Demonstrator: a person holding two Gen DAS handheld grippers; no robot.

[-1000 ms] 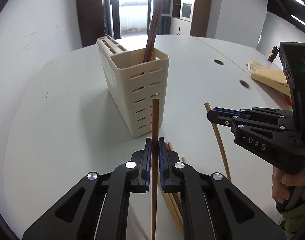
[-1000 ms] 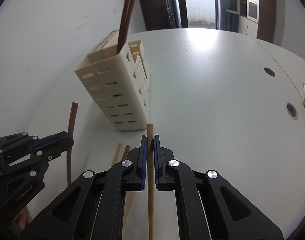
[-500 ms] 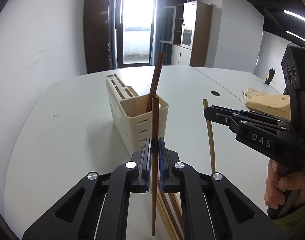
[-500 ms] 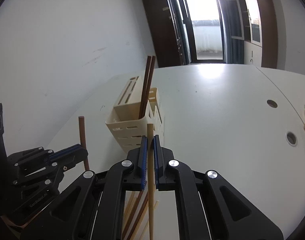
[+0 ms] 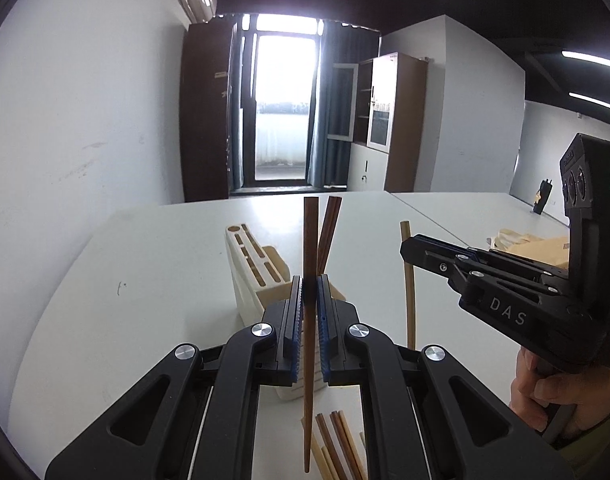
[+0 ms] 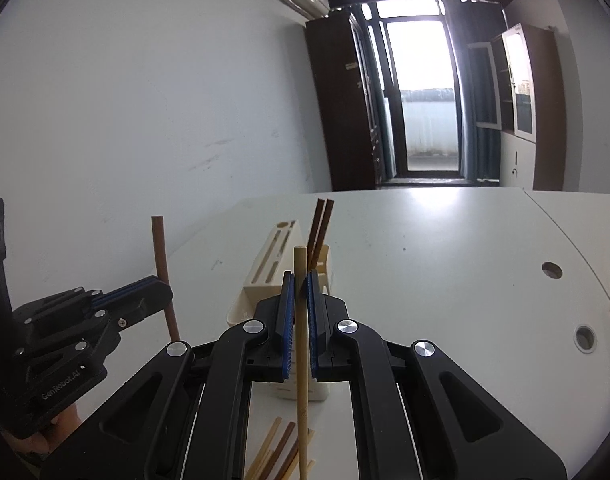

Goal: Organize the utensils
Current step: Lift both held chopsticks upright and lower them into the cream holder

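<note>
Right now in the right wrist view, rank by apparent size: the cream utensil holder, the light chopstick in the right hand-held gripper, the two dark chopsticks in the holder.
1. Light chopstick, though nearness to the camera inflates it.
2. Cream utensil holder, partly hidden.
3. Two dark chopsticks, only the upper parts show.

Two chopsticks (image 5: 328, 232) stand in the holder (image 5: 257, 276); others (image 5: 337, 444) lie before it.

White table (image 5: 153, 312), cream utensil holder (image 5: 249, 280) standing on it, loose chopsticks (image 5: 337, 448) lying nearer, tan bag (image 5: 545, 246) at right edge
</note>
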